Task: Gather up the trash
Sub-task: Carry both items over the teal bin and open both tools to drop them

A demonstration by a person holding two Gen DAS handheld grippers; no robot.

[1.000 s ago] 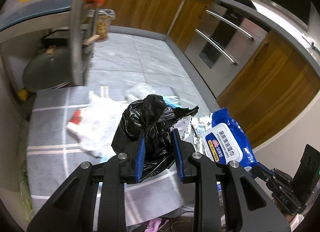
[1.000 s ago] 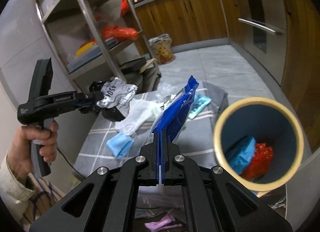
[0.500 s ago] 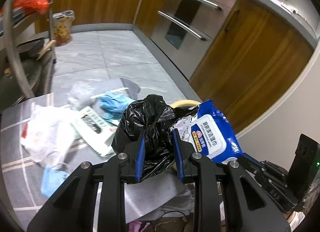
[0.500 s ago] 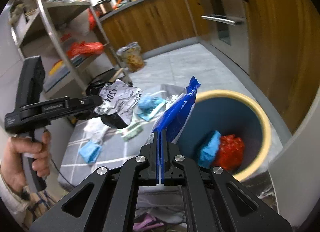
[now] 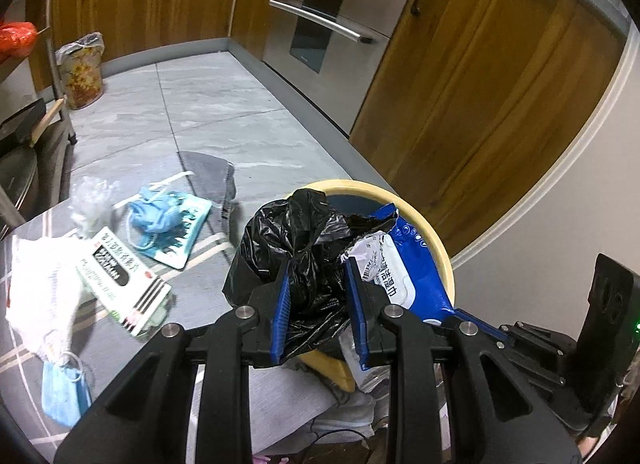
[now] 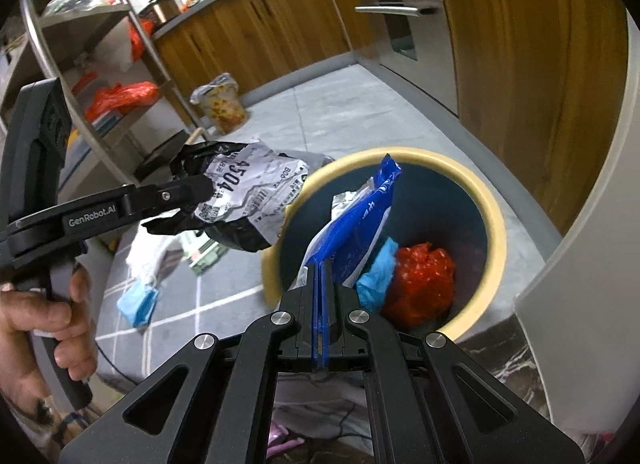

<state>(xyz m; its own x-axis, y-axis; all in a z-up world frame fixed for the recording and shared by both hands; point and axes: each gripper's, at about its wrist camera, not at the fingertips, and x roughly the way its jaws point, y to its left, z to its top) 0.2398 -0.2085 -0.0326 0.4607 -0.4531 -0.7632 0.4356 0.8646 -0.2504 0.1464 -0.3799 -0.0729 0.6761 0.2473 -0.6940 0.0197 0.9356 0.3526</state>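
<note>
At frame centre, bin (image 6: 494,224) had swung under both loads: right gripper (image 6: 322,304) clamped on blue wipes pack (image 6: 360,220), left gripper (image 5: 318,300) pinching black bag (image 5: 288,236). Drop-off imminent.

The black bag (image 5: 296,232) is thin, glossy, crumpled plastic film. Beside it, the blue wipes pack (image 5: 404,264) looks like shiny, smooth plastic. The bin (image 6: 490,200) has a matt cream rim; behind it stand wood-grain cabinets (image 6: 532,64), perhaps varnished.
</note>
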